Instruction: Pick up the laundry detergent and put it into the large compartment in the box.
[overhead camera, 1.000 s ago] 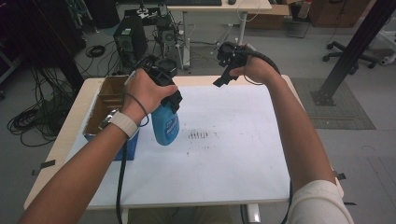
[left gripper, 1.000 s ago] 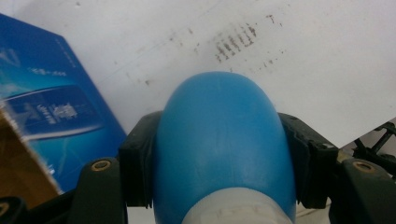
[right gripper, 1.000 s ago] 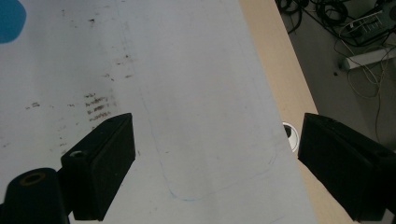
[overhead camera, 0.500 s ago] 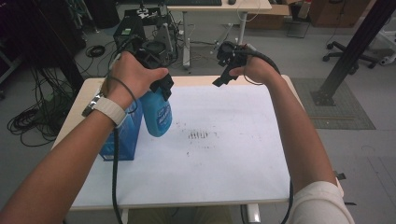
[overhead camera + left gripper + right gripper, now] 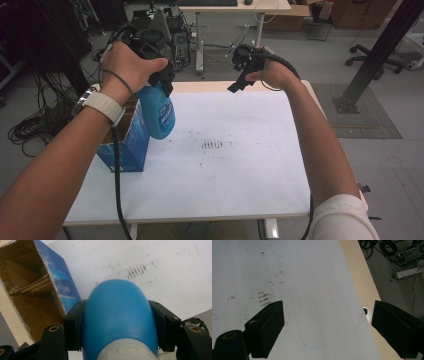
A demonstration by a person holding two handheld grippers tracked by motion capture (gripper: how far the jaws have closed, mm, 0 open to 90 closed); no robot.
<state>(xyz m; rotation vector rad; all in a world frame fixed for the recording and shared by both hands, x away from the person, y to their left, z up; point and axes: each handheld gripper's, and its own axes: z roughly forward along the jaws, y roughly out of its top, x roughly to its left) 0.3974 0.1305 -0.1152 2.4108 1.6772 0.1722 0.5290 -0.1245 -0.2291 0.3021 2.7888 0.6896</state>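
Note:
A blue plastic bottle (image 5: 158, 112) hangs in the air above the table's left part, held by my left gripper (image 5: 159, 79), which is shut on its upper body. In the left gripper view the bottle (image 5: 117, 317) sits between the two black pads (image 5: 73, 326), bottom pointing down at the table. Just left of it stands an open blue cardboard box (image 5: 127, 142), its brown inside (image 5: 27, 300) showing. My right gripper (image 5: 239, 80) hovers over the table's far edge, open, nothing between its fingers (image 5: 268, 325).
The white tabletop (image 5: 240, 165) has dark scuff marks (image 5: 212, 145) near its middle and a faint drawn outline (image 5: 324, 315). A cable hole (image 5: 367, 313) sits at the wooden rim. Cables, desks and an office chair stand on the floor behind.
My left hand has lifted the bottle and carried it left and toward the far side, close by the box. The right hand has kept still.

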